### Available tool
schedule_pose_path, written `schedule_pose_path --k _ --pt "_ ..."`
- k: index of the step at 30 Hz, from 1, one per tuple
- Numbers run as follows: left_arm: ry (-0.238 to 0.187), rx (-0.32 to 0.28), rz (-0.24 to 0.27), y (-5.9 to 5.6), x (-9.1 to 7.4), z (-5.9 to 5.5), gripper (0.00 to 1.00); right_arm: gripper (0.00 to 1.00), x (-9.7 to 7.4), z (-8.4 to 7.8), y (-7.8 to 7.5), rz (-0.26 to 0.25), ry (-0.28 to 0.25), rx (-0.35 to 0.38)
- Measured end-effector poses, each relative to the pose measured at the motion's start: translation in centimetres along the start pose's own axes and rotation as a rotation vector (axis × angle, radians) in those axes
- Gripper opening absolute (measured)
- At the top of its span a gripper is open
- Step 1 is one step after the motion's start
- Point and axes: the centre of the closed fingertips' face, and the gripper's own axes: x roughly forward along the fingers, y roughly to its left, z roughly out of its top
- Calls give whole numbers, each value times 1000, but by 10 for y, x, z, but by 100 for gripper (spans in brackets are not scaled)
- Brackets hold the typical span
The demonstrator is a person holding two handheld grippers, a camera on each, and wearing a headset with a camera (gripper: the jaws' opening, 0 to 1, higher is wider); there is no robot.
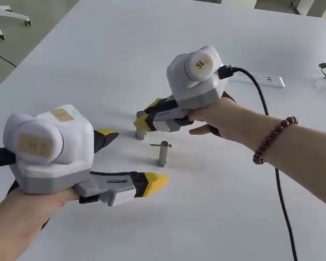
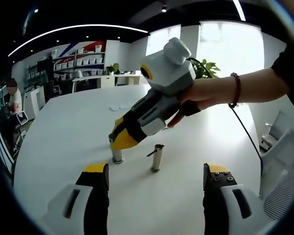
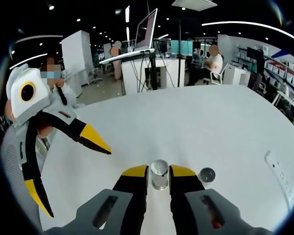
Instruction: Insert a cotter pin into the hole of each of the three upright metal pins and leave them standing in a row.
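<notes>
1. The right tongs [image 1: 143, 122] are clamped on an upright metal pin [image 3: 159, 175], just beside the cottered pin [image 1: 162, 156] standing on the tabletop [image 1: 206, 206].
2. The left tongs [image 1: 130, 157] gape wide near the cottered pin.
3. A cotter pin [image 1: 162, 144] crosses its top.

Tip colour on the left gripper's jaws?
Yellow, on black jaws; the left gripper shows it best in the head view.

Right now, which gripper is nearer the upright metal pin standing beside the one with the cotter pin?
Right. The right gripper has its jaws closely flanking that metal pin; the left gripper hangs back from it, jaws wide apart.
</notes>
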Motion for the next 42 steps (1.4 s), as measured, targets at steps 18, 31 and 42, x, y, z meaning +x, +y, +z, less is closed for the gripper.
schedule_pose_path --k 18,31,42 --pt "29 -13 10 3 -4 -11 78 8 1 0 -3 -9 13 -29" --pt "18 -7 20 -1 -10 -7 77 8 -18 -13 -14 -33 34 4" --pt "7 -4 25 -7 -12 -1 77 8 -46 -37 -19 -66 62 11"
